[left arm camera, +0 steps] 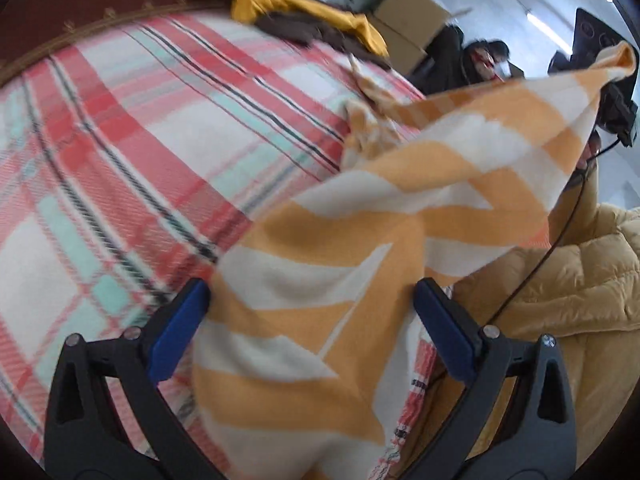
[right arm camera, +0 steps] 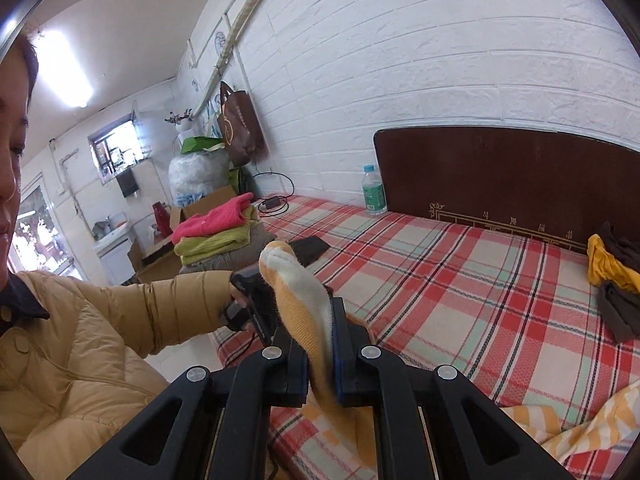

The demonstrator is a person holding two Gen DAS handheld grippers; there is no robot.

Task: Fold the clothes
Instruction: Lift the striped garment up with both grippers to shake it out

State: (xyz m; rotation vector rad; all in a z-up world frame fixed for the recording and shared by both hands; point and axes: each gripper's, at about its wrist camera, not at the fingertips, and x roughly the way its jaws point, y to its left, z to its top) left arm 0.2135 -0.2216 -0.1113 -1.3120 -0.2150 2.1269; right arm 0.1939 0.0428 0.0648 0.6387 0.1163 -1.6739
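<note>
Right gripper [right arm camera: 320, 344] clamps the striped garment [left arm camera: 320, 240] by its corner, lifting it off the bed [left arm camera: 120, 140] — left gripper [left arm camera: 312, 312], jaws wide apart, straddles the cloth, likely seeking a lower hold

The garment [left arm camera: 320, 264] is orange with broad white stripes. The bedsheet [left arm camera: 120, 140] is plaid in red, white and mint, crossed by thin dark lines. The jacket [left arm camera: 568, 288] is mustard tan (quilted). The headboard [right arm camera: 508, 176] is dark brown with gold ornament.
</note>
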